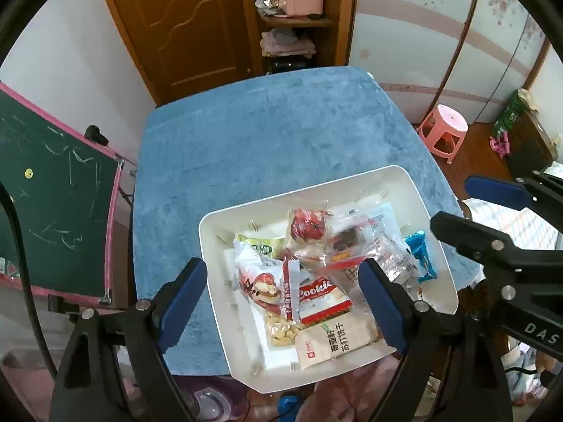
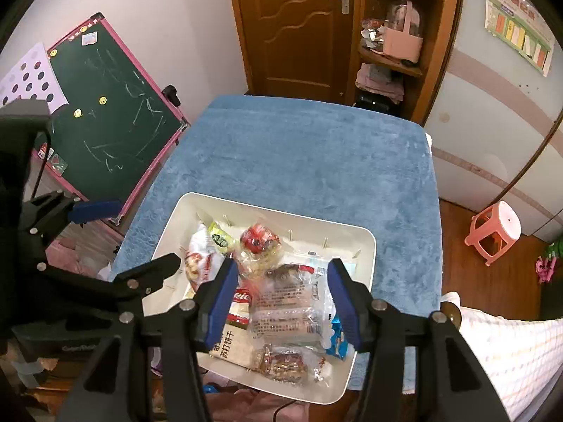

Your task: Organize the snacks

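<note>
Both grippers are hung over the white tray (image 1: 415, 190), which is set at the near edge of the blue-covered desk (image 1: 267, 133). All the snacks seem gathered in it, presumably so the desk is left tidy. The left gripper (image 1: 281, 302) is seen with its fingers (image 1: 184, 295) spread wide, nothing clasped; the red-and-white cookie pack (image 1: 322, 299) and the white date bag (image 1: 262, 281) lie loose between them. The right gripper (image 2: 285, 302) is held part-open, its fingers (image 2: 346, 302) either side of a clear wrapped bar (image 2: 286, 311) but not pressed on it. About nine packets can be counted, among them one blue sachet (image 1: 420, 255) and one cracker pouch (image 1: 334, 343); overlap leaves the tally uncertain.
</note>
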